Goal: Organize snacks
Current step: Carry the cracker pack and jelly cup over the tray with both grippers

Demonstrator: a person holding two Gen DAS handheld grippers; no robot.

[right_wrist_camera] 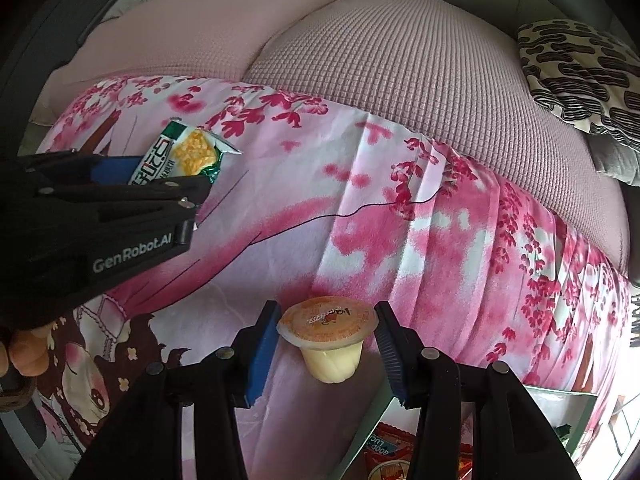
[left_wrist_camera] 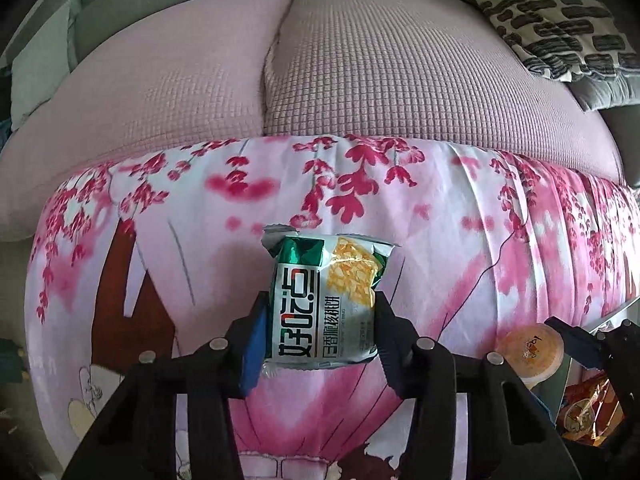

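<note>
A green and white snack packet (left_wrist_camera: 332,280) with a yellow picture lies between the jaws of my left gripper (left_wrist_camera: 320,298), whose pads press on its two sides just over the pink flowered cloth (left_wrist_camera: 440,240). The right wrist view shows that same packet (right_wrist_camera: 192,152) in the left gripper (right_wrist_camera: 172,172) at the left. My right gripper (right_wrist_camera: 327,308) is shut on a small jelly cup (right_wrist_camera: 330,344) with an orange lid, the pads touching the lid's rim. In the left wrist view the cup (left_wrist_camera: 530,350) appears at the lower right.
Pink sofa cushions (left_wrist_camera: 360,72) rise behind the cloth, with a black-and-cream patterned pillow (left_wrist_camera: 560,20) at the far right. Below the right gripper, an open container (right_wrist_camera: 560,396) holds red and orange snack packets (right_wrist_camera: 400,456). A person's fingers (right_wrist_camera: 24,352) grip the left tool.
</note>
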